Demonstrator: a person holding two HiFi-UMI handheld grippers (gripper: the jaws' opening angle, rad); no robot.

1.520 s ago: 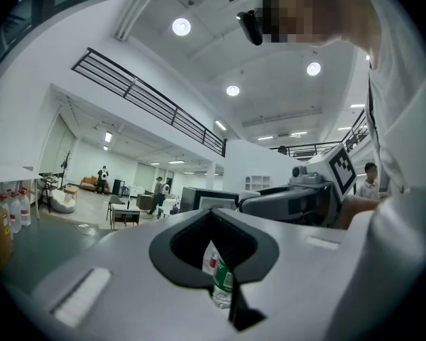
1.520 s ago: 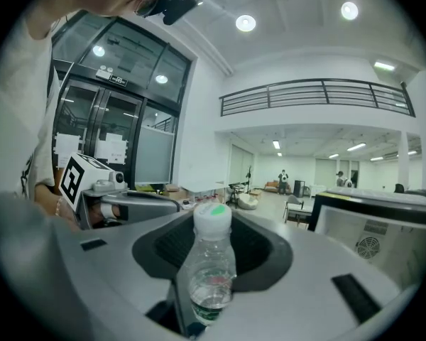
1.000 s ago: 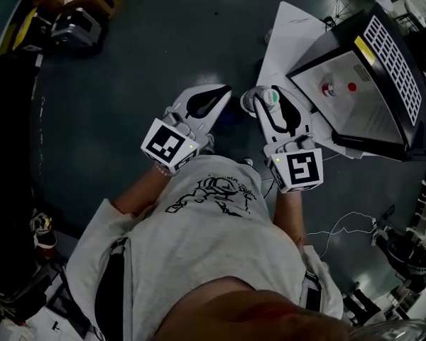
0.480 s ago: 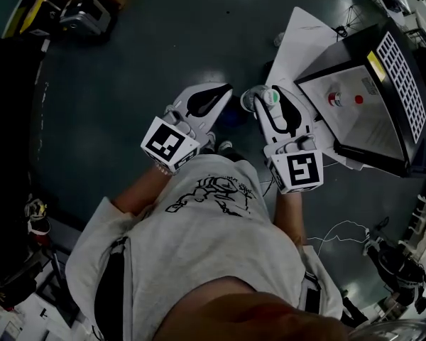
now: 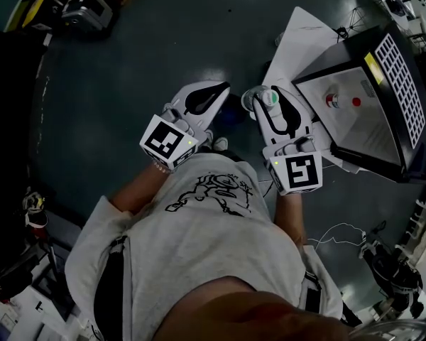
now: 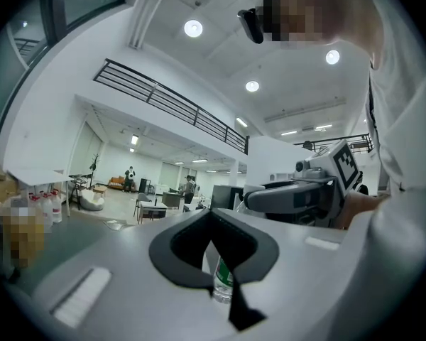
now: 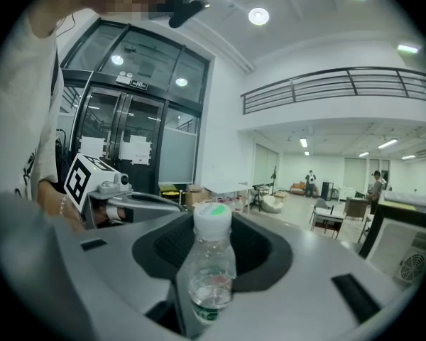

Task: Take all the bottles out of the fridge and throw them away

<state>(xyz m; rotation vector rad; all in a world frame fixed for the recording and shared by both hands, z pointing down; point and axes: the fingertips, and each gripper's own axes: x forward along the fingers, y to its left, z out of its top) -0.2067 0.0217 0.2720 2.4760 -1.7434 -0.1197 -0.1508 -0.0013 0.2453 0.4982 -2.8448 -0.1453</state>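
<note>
While the bottle point(image 7: 211, 261) stands cap-up, clamped in the right gripper point(image 5: 270, 105), and a second bottle point(image 6: 223, 275) sits low, apparently gripped, in the left gripper point(image 5: 220, 89), we see the open black box point(image 5: 373, 158) just right of the right gripper, the nearer hand. Versus a second ago: grips unchanged, box shifts slightly in head view.

Seen from the head view, only the cap of the bottle point(image 5: 270, 98) clears the jaws of the right gripper point(image 5: 264, 102). The right gripper view loses its base behind those jaws. Between the jaws of the left gripper point(image 6: 213, 222) a sliver of a second bottle point(image 6: 222, 279) shows, cap and base hidden, and whether it is gripped cannot be told. The person's torso point(image 5: 199, 233) covers the legs. A dark cabinet point(image 5: 369, 112) runs off the right edge. Distant figures point(image 7: 310, 181) are too small to make out.
</note>
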